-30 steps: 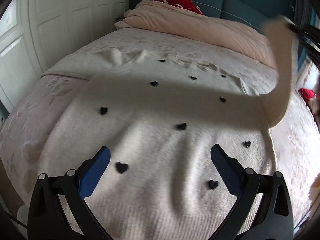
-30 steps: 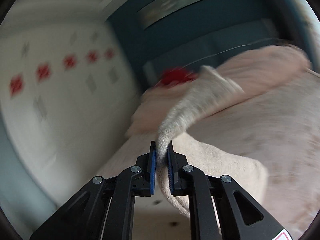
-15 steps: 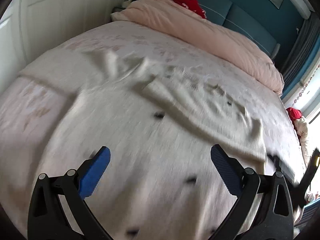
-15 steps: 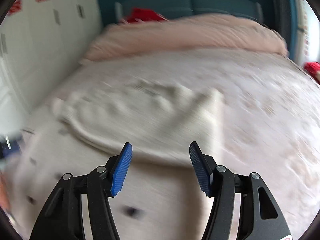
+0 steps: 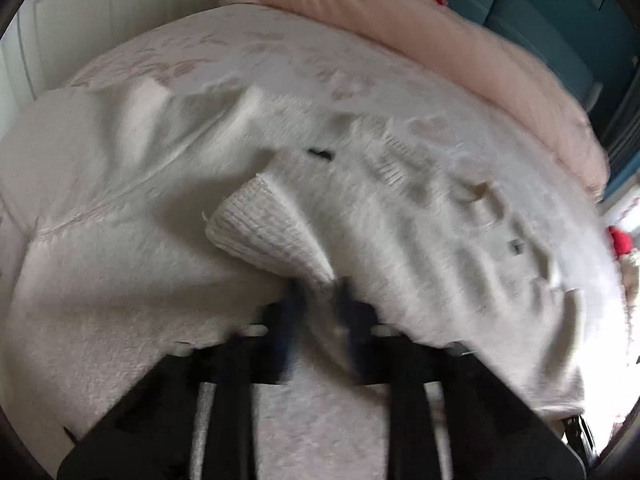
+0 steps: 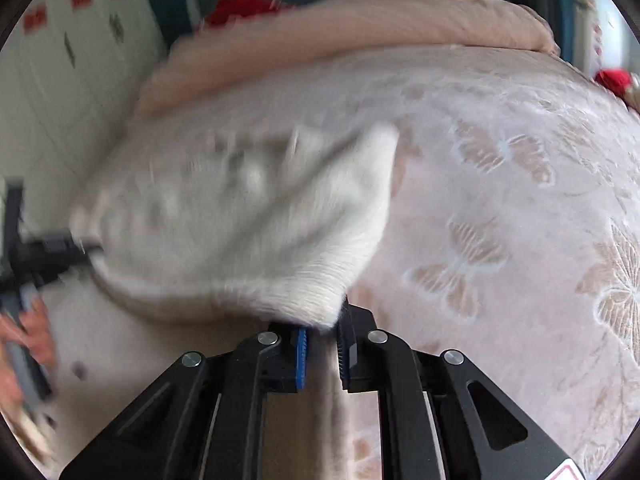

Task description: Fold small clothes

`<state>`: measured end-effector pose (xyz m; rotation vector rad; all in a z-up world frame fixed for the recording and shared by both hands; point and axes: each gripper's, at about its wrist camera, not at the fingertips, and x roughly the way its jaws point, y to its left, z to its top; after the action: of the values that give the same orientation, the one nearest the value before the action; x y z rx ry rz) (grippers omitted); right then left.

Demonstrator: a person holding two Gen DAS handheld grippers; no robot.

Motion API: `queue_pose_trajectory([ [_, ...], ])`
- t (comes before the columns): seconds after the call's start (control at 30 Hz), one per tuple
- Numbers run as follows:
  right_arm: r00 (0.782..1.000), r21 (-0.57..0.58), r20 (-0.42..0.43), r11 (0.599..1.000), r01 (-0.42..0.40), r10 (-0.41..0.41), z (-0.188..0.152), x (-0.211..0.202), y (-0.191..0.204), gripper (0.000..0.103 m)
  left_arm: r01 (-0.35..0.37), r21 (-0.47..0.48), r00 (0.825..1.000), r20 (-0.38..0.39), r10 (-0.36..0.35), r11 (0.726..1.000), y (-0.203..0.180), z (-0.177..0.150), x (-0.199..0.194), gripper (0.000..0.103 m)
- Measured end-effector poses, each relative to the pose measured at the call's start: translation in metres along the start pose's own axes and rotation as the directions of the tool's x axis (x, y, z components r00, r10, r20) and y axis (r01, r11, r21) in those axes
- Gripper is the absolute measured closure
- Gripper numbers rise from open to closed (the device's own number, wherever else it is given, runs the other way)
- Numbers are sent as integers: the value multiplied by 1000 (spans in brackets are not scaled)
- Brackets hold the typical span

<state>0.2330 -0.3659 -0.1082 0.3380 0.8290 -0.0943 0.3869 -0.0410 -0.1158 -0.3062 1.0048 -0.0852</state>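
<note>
A cream knit sweater with small black hearts [image 5: 400, 216] lies on the bed, its sleeve folded across the body with the ribbed cuff [image 5: 264, 228] in the middle. My left gripper [image 5: 316, 300] is shut on the sweater's near edge just below the cuff. My right gripper [image 6: 322, 332] is shut on the sweater's [image 6: 256, 216] near right corner. The left gripper also shows at the left edge of the right wrist view [image 6: 48, 248]. Both views are blurred by motion.
The sweater lies on a pale floral bedspread [image 6: 520, 208]. A rolled pink duvet [image 5: 460, 52] runs along the head of the bed, with a red item [image 6: 244, 4] behind it. White wardrobe doors [image 6: 60, 64] stand to the left.
A second ago the right gripper held the sleeve in the air; it laid it across the body and opened. Both grippers have since moved down and shut on the sweater's near edge.
</note>
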Motion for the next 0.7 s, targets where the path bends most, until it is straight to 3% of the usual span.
queue_pose_trajectory([
  [0.1,998,40,56,999,1,-4,6,-20,-17,94,17,-4,997,77,-17,1000,3,3,-15,89],
  [0.2,995,49,-76,997,64,-60,-12,15,-38,93,-48,60,999,21,46,997,0,-5,10,89],
  [0.27,998,97,-57,995,24,-18,-14,13,-45,93,-49,67,998,42,46,997,2,-13,12,89],
  [0.33,999,105,-52,994,23,-17,-6,4,-41,91,-36,68,999,38,33,997,1,-13,3,87],
  [0.4,997,82,-77,996,38,-32,-5,-2,-32,78,-30,59,999,32,28,998,5,-12,-5,85],
  [0.47,996,54,-58,996,77,-74,-5,-20,-23,71,-33,47,998,56,30,998,12,-10,-23,82],
  [0.53,995,30,-2,995,98,-98,-6,-41,-18,70,-56,46,994,98,51,997,17,-5,-44,66],
  [0.57,995,27,32,995,98,-99,-3,-50,-14,71,-68,53,989,133,61,996,16,-1,-54,64],
  [0.67,1000,-14,17,1000,16,-16,16,-39,9,99,-96,96,982,173,79,991,-2,12,-60,61],
  [0.7,1000,-30,-1,1000,-5,5,21,-27,17,99,-97,108,985,151,80,989,-9,16,-50,61],
])
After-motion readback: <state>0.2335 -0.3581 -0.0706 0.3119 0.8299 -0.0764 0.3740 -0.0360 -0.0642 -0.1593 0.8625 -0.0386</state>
